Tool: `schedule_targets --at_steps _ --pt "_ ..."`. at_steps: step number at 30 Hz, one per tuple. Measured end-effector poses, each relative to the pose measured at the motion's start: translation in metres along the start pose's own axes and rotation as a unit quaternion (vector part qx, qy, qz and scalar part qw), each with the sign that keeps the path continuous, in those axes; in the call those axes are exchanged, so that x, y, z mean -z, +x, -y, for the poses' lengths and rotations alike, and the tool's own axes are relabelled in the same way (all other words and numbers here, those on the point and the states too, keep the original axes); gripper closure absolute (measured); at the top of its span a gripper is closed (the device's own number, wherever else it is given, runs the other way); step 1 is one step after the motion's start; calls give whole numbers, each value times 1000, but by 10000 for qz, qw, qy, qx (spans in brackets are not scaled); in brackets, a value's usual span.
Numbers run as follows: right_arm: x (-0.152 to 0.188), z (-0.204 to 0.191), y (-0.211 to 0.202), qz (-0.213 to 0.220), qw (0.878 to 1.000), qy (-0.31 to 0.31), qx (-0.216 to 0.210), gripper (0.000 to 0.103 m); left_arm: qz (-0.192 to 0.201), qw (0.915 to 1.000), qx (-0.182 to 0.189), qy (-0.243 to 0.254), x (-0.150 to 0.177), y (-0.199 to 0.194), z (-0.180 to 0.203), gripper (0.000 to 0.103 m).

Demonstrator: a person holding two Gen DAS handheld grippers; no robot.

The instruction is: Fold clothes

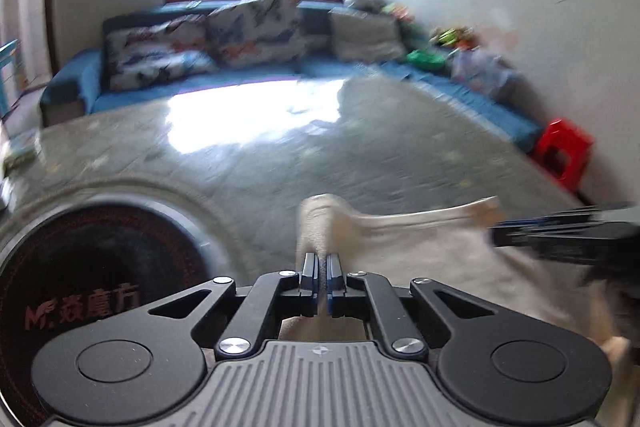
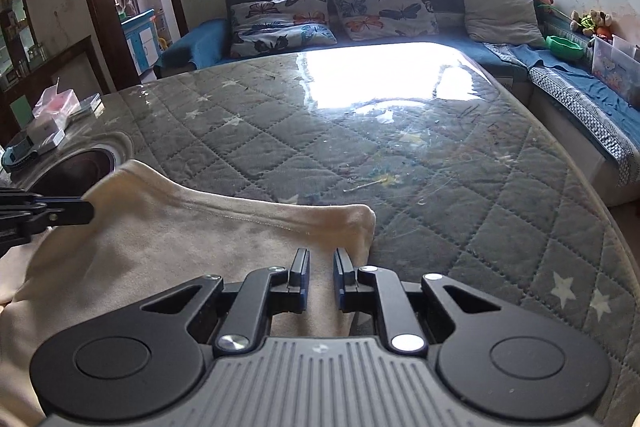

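Observation:
A beige fleece garment (image 2: 192, 247) lies at the near edge of the quilted grey table (image 2: 400, 147). Its far hem sags between two raised corners. My left gripper (image 1: 321, 261) is shut on the left corner, and the cloth (image 1: 420, 251) bunches up just past its tips. In the right wrist view that gripper (image 2: 86, 211) comes in from the left edge. My right gripper (image 2: 321, 263) sits at the garment's right edge with a narrow gap between its jaws. Cloth fills that gap, and the right corner stands up just ahead. The left wrist view is blurred, with the right gripper (image 1: 500, 231) at its right side.
A round black cooktop (image 1: 100, 267) is set into the table left of the garment. Boxes and bags (image 2: 52, 119) sit at the table's far left. A blue sofa with butterfly cushions (image 2: 380, 3) runs behind and along the right. A red stool (image 1: 562, 151) stands by the wall.

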State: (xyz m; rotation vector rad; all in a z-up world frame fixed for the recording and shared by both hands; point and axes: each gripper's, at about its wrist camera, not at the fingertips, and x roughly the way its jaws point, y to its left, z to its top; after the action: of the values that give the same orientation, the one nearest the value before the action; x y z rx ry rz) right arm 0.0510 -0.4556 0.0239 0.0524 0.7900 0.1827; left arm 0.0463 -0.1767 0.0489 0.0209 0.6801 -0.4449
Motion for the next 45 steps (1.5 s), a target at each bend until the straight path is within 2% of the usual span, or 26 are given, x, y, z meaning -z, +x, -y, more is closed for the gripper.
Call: schedule_targets --at_steps 3,4,6,7,9,11,13,14,18,19,20,22,23,26,32,35,39,45 --pt "0 2 -1 10 10000 52 -11 90 -37 9980 530 345 12 -13 27 98" --pt "0 3 -1 12 10000 77 -20 90 -92 9961 744 459 16 -16 33 95" --pt "-1 5 -2 10 9999 124 -36 90 -161 9930 940 696 23 -19 44 93" --pt "-1 5 -2 8 9999 140 -42 90 -115 9930 872 783 24 -20 46 93" --pt "-1 5 -3 8 9999 118 -39 90 -6 9942 676 838 23 -23 46 86" --pt "-2 4 -3 14 9999 100 -44 89 47 9963 481 704 19 -22 41 65" --pt "-3 4 -4 17 10000 67 -44 87 -23 9979 261 590 16 -16 34 51" --pt "-3 4 -4 28 10000 59 -38 87 -126 9984 245 501 16 -11 29 50" --pt "-5 6 -5 71 9999 108 3 86 -531 9972 389 351 18 6 26 52" --pt "-6 7 -6 83 9999 123 18 85 -615 9967 393 367 19 10 27 59" --pt "-6 8 -6 94 9999 138 34 85 -699 9960 397 384 20 14 27 77" --pt "-7 10 -7 111 9998 169 76 81 -657 9963 417 378 21 14 26 92" --pt "-7 11 -7 115 9997 171 99 80 -609 9965 429 370 21 13 25 95" --pt "-8 12 -5 81 9998 153 123 80 -273 9989 197 331 13 4 17 97" --pt "-14 11 8 -14 9998 140 103 80 108 9973 -698 -209 -14 1 -32 97" --pt "-19 8 17 -74 9998 124 150 80 56 9939 -979 -497 -21 10 -57 97" --pt "-27 2 28 -69 9998 54 198 97 -72 9911 -1169 -630 -21 22 -77 97" --pt "-51 -12 53 -14 9994 -188 284 99 -219 9870 -1349 -842 -21 42 -98 97"
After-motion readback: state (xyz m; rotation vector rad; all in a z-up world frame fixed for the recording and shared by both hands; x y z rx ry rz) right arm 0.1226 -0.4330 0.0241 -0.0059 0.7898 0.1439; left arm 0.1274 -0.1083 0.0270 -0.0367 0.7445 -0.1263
